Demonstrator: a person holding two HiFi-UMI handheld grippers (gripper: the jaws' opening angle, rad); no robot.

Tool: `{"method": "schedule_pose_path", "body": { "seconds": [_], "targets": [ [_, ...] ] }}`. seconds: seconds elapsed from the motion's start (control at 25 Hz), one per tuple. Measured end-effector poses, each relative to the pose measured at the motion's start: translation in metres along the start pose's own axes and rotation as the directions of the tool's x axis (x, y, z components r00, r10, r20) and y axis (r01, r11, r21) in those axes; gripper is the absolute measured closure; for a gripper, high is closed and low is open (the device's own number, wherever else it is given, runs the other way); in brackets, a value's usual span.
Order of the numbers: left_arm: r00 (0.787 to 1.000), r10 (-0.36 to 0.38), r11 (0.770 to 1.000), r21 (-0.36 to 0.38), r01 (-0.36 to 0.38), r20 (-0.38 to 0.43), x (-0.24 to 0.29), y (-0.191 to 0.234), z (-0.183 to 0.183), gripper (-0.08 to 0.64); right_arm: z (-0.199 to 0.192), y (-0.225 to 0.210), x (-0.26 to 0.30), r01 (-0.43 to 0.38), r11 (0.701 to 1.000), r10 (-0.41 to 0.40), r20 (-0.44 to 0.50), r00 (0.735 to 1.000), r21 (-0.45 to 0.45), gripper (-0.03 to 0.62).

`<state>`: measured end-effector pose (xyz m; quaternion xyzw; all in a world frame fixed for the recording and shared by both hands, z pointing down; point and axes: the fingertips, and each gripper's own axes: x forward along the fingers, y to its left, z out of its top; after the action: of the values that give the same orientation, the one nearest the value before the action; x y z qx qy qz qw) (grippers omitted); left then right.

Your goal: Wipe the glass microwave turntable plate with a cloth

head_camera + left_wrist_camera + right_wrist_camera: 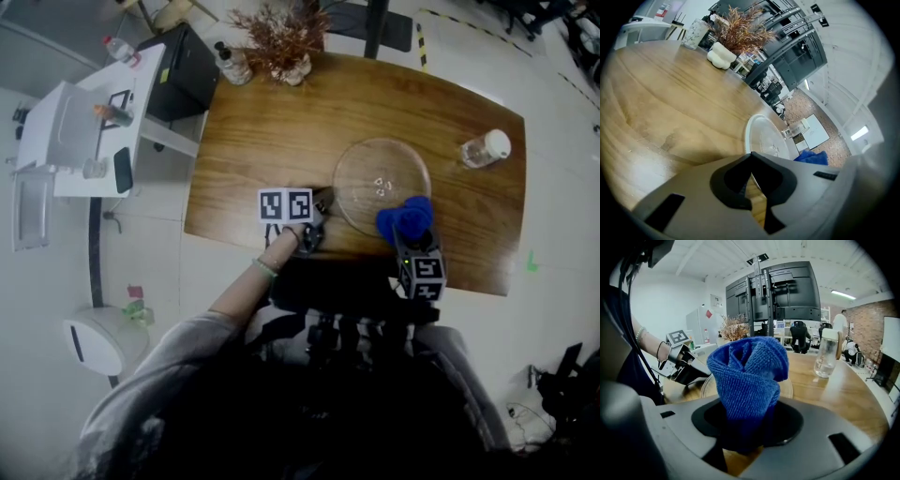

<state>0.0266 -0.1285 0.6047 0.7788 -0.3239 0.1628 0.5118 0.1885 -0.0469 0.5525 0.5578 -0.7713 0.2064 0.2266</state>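
Note:
The round glass turntable plate point(375, 164) lies flat on the wooden table point(281, 141), near its front edge. My right gripper point(409, 234) is shut on a bunched blue cloth point(405, 217), which hangs over the plate's near right rim. In the right gripper view the cloth point(747, 373) stands up out of the jaws and hides most of the plate point(707, 386). My left gripper point(322, 210) sits just left of the plate, pointing at it, shut with nothing in it. In the left gripper view the plate point(761, 133) lies just ahead, with the cloth point(813, 157) beyond it.
A clear bottle with a white cap point(486, 148) lies at the table's right. A dried plant in a white vase point(281, 47) and another bottle point(232, 66) stand at the far edge. White furniture point(84, 122) stands left of the table.

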Motion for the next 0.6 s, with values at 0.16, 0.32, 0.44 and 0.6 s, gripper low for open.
{"method": "schedule_pose_path", "body": {
  "seconds": [0.16,0.32,0.44,0.6],
  "targets": [
    [0.994,-0.111,0.991,-0.07,0.11,-0.002,-0.005,-0.006,-0.007,0.566,-0.001,-0.004,-0.005,0.038,0.995,-0.042,0.043,0.998,0.087,0.392],
    [0.977,-0.208,0.964,-0.157,0.213,0.051,-0.024,-0.01,-0.024,0.566,0.01,-0.008,-0.016,0.114,0.979,-0.128,0.068,0.99,0.171,0.393],
    [0.97,-0.22,0.964,-0.13,0.232,0.104,-0.048,-0.005,-0.02,0.566,0.013,-0.006,-0.021,0.153,0.976,-0.167,0.077,0.983,0.158,0.394],
    [0.963,-0.226,0.971,-0.044,0.235,0.146,-0.074,-0.003,-0.015,0.566,0.018,0.01,-0.035,0.186,0.966,-0.208,0.11,0.972,0.178,0.394]
  ]
}}
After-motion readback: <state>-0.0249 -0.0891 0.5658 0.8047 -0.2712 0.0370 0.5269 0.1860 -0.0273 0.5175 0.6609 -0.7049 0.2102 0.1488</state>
